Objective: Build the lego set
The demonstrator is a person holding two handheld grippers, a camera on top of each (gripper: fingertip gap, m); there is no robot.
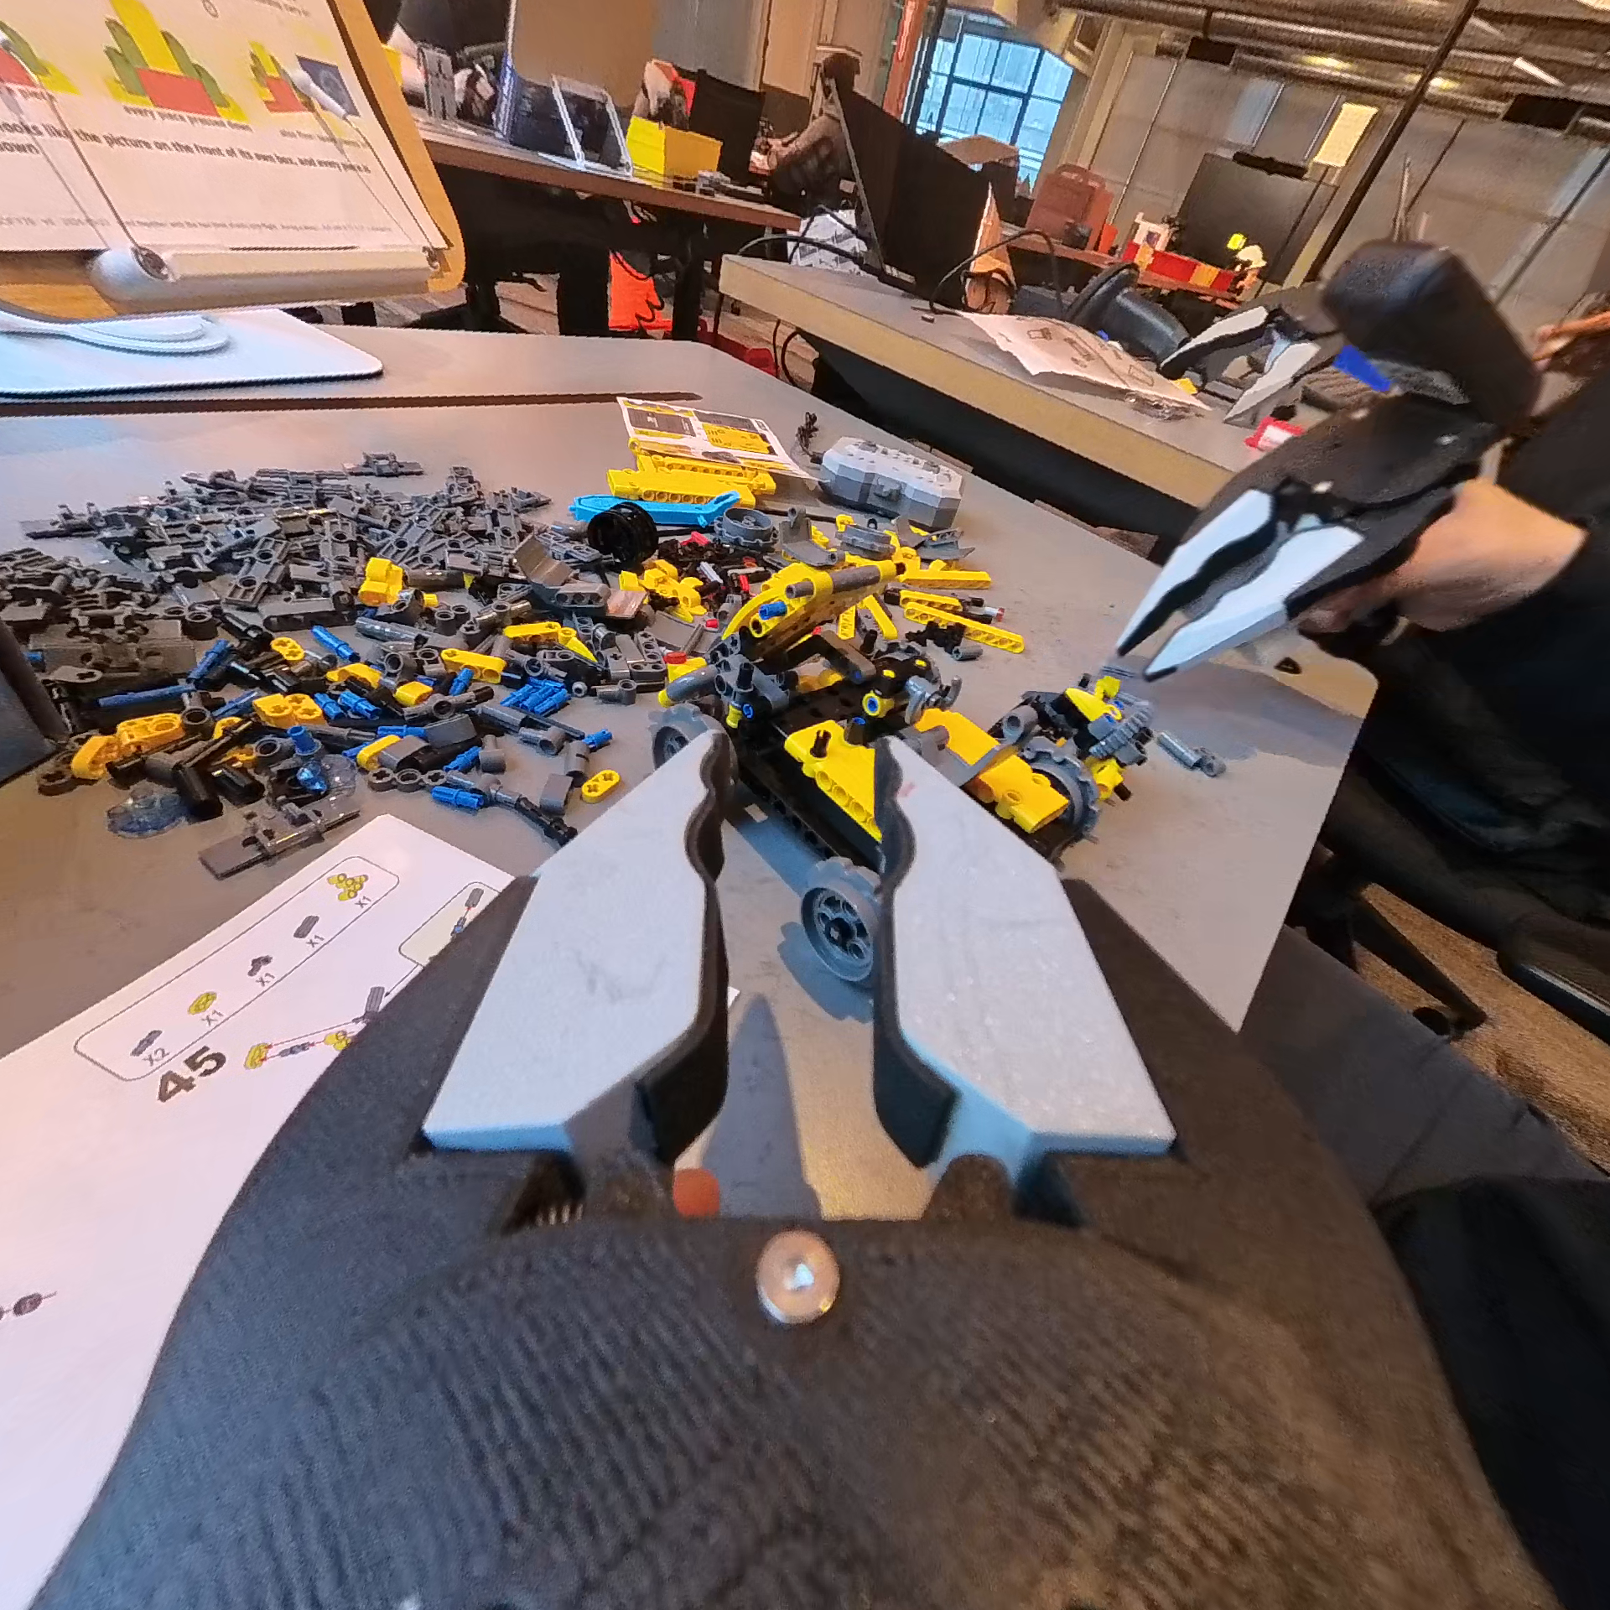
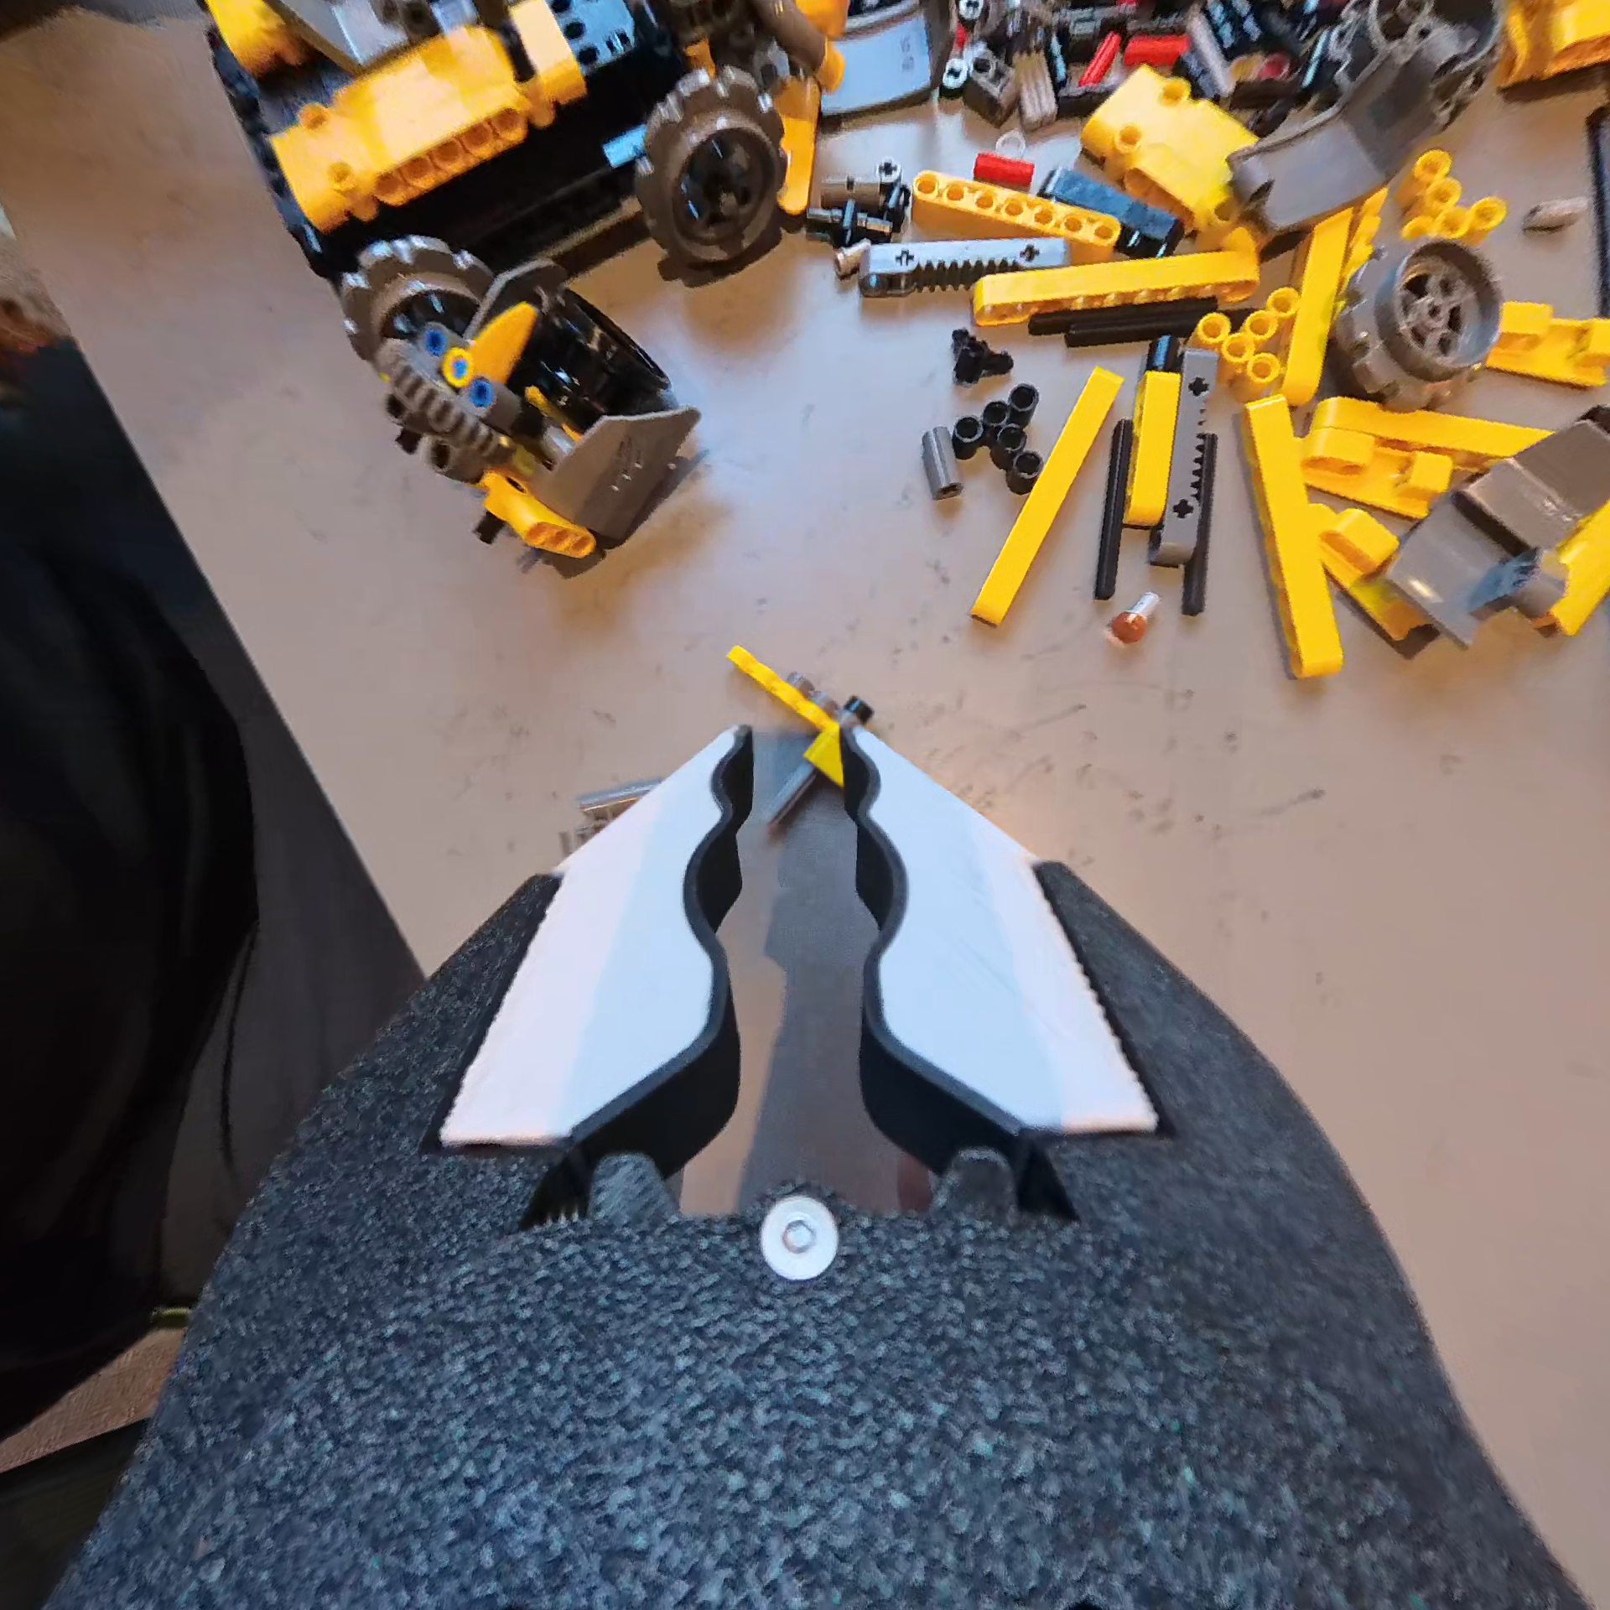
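My left gripper (image 1: 797,758) is open and empty, hovering low over the grey table (image 1: 1176,854). Just beyond its fingertips stands a partly built yellow and black vehicle model (image 1: 836,740) with grey toothed wheels, which also shows in the right wrist view (image 2: 436,131). My right gripper (image 2: 797,740) is nearly closed on a small yellow and grey piece (image 2: 815,740) that sticks out past its tips. In the left wrist view the right gripper (image 1: 1137,662) hangs just above a small yellow, grey and black sub-assembly (image 1: 1080,723), which also shows in the right wrist view (image 2: 514,409).
Many loose grey, black, blue and yellow parts (image 1: 305,627) lie left of the model. Yellow beams, toothed racks and a grey wheel (image 2: 1429,322) lie to the right. An instruction sheet (image 1: 218,1045) lies front left. A grey battery box (image 1: 889,475) and a stand with a board (image 1: 200,157) are at the back. The table edge (image 1: 1289,871) is on the right. Across from one pair of fingers to the other is roughly 30 centimetres. The grey wheel (image 2: 1429,322) lies around 15 centimetres away from my right fingertips.
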